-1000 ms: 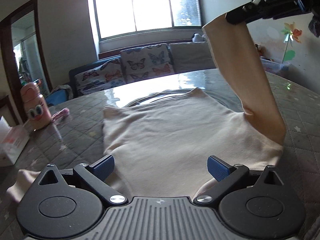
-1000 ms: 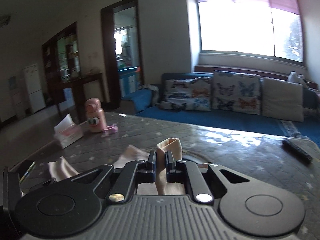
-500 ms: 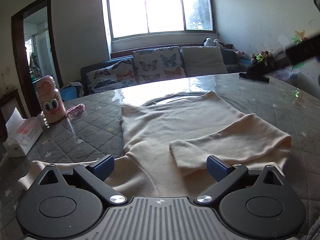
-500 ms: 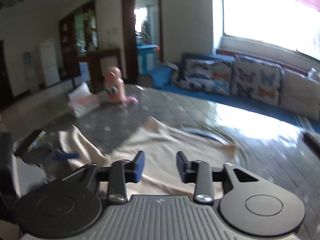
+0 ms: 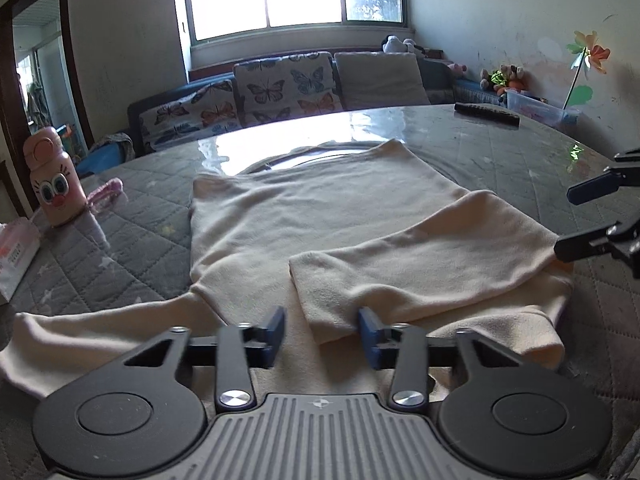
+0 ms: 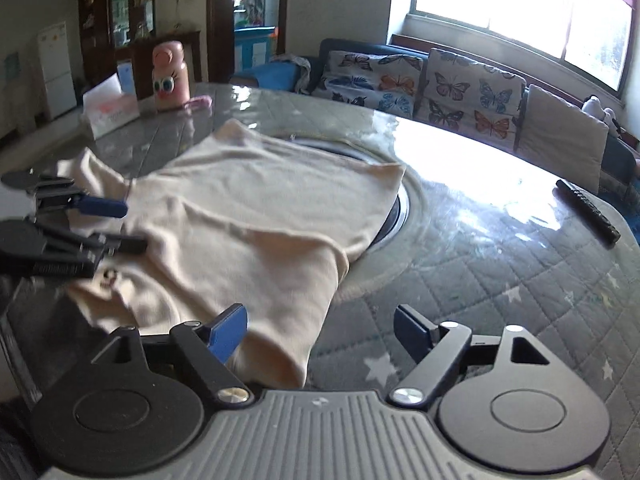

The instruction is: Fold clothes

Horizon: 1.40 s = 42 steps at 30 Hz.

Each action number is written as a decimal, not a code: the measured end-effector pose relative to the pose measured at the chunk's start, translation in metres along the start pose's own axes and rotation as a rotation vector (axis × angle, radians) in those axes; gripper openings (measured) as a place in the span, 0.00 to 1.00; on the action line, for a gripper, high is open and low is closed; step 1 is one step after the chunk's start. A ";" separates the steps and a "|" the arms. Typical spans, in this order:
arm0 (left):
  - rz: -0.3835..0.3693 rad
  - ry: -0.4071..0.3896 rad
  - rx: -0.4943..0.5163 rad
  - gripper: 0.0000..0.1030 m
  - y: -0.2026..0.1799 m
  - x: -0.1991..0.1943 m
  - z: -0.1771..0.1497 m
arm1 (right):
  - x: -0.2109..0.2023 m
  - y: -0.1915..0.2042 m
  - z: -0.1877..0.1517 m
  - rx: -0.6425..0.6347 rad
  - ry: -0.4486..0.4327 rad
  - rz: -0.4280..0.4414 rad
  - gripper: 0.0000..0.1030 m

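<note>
One cream long-sleeved knit top (image 5: 320,216) lies flat on the grey quilted table cover (image 5: 132,256) under a glossy clear sheet, one sleeve folded across its body, the other stretched out sideways.

Left wrist view alone shows a paper pinwheel (image 5: 588,54) on the wall; right wrist view alone shows a white refrigerator (image 6: 56,68) (far room). Both show the pink cartoon-faced bottle (image 5: 54,182) and black remote control (image 6: 586,210). Left gripper (image 5: 322,332) tilts down over the collar end, jaws closing with cloth and the folded sleeve's cuff between them, not yet pinched. Right gripper (image 6: 320,330) tilts down at the folded sleeve's shoulder edge, jaws opening, cloth beside one finger, nothing grasped.
</note>
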<state>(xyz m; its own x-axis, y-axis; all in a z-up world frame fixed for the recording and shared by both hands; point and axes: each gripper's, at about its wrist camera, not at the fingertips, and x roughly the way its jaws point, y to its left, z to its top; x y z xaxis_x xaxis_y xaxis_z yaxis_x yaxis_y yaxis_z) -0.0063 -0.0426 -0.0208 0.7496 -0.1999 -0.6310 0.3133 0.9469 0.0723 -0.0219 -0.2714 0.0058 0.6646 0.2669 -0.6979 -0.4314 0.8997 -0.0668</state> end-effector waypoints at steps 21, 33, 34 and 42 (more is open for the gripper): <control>0.021 -0.043 0.002 0.10 0.018 -0.030 0.015 | 0.009 -0.009 -0.026 -0.017 0.051 -0.082 0.84; 0.057 -0.044 0.011 0.35 0.023 -0.038 0.008 | -0.009 -0.015 0.001 0.013 0.016 -0.017 0.88; 0.054 -0.048 0.006 0.38 0.023 -0.037 0.011 | -0.006 -0.016 0.007 0.015 -0.001 -0.030 0.88; 0.041 -0.021 -0.001 0.47 0.016 -0.012 0.012 | 0.043 -0.009 0.034 -0.013 -0.043 -0.102 0.90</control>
<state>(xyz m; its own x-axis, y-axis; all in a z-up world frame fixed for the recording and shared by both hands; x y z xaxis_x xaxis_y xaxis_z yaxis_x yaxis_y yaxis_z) -0.0027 -0.0278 -0.0025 0.7743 -0.1659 -0.6107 0.2814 0.9546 0.0974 0.0314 -0.2568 0.0001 0.7308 0.1886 -0.6561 -0.3677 0.9185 -0.1456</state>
